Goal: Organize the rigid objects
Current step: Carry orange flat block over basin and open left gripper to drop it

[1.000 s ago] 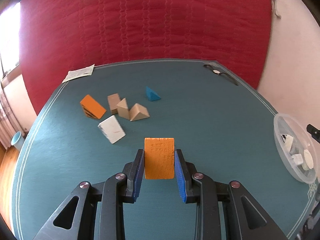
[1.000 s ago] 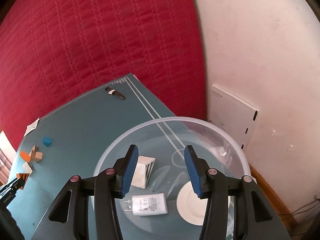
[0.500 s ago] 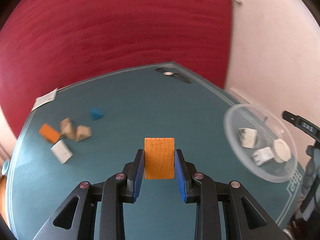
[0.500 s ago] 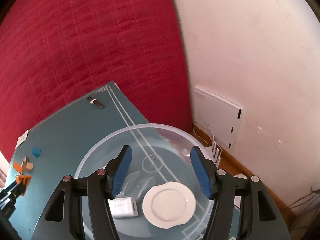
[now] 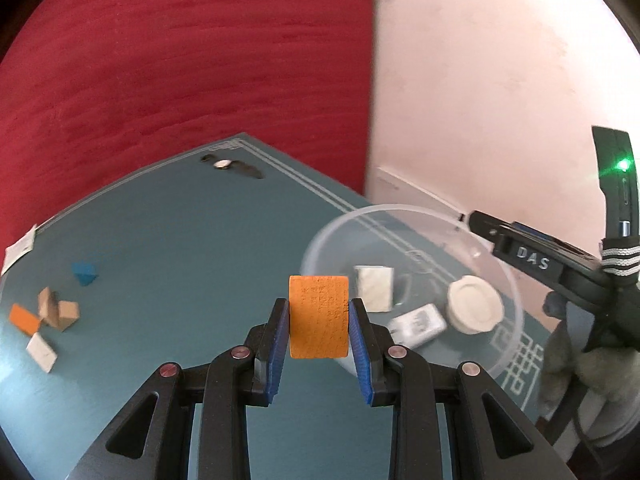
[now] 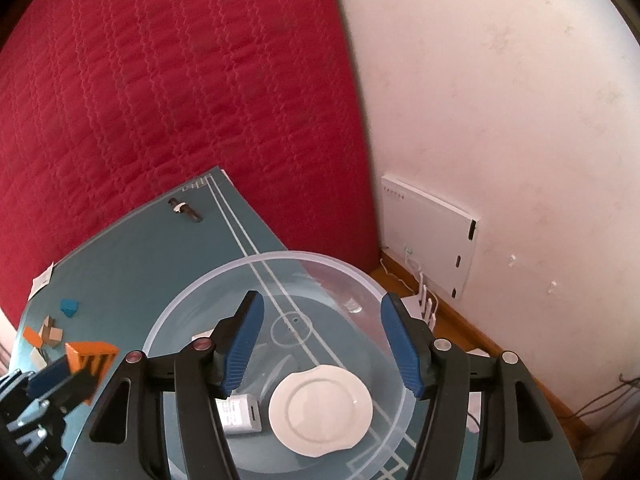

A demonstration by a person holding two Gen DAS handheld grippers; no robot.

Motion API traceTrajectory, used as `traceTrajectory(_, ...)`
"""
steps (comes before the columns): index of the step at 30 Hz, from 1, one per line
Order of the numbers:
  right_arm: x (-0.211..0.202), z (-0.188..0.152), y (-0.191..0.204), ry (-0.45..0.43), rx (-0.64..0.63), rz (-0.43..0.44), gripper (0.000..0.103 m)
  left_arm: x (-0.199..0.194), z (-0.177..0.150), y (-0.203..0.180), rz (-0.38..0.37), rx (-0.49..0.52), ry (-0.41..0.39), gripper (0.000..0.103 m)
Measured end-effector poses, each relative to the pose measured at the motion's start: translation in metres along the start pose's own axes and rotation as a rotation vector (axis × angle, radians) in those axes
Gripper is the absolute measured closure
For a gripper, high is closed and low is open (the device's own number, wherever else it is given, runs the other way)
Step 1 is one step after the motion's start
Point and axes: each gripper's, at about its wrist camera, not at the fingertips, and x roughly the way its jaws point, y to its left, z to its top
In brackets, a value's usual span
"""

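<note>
My left gripper [image 5: 319,326] is shut on an orange block [image 5: 319,316] and holds it above the teal table, just left of the clear plastic bowl [image 5: 508,280]. The bowl holds a white block [image 5: 374,294], a white charger [image 5: 418,325] and a white round lid [image 5: 474,310]. My right gripper [image 6: 322,340] is open and empty above the bowl [image 6: 192,308], over the lid [image 6: 320,414] and charger [image 6: 240,416]. The left gripper with the orange block [image 6: 92,356] shows at the lower left of the right wrist view.
Loose blocks lie at the table's left: a blue one [image 5: 84,273], wooden ones [image 5: 58,310], an orange wedge [image 5: 25,319], a white one [image 5: 41,353]. A dark small object [image 5: 232,166] lies at the far edge. A white box [image 6: 428,236] stands on the floor by the wall.
My left gripper has swung right with the orange block, from near the loose blocks to beside the bowl. My right gripper has opened wider and shifted over the bowl's lid side.
</note>
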Motion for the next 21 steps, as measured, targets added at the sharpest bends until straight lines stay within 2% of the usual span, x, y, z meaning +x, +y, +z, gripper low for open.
traceTrajectory(12,-0.003,0.001,-0.009,-0.016,0.02,-0.013,0.041,0.016,0.008,-0.022,-0.085,0.012,0.016,0.071)
traceTrajectory(14,-0.003,0.001,-0.009,-0.015,0.02,-0.014,0.041,0.018,0.008,-0.021,-0.105,-0.003,0.029,0.049)
traceTrajectory(15,-0.003,0.0,-0.009,-0.015,0.019,-0.015,0.041,0.018,0.007,-0.018,-0.109,-0.017,0.027,0.024)
traceTrajectory(16,-0.003,0.0,-0.009,-0.015,0.019,-0.015,0.041,0.017,0.006,-0.015,-0.099,-0.035,0.008,0.017)
traceTrajectory(21,-0.003,0.001,-0.005,-0.009,0.004,-0.012,0.041,0.012,0.004,-0.004,-0.055,-0.054,-0.005,0.016)
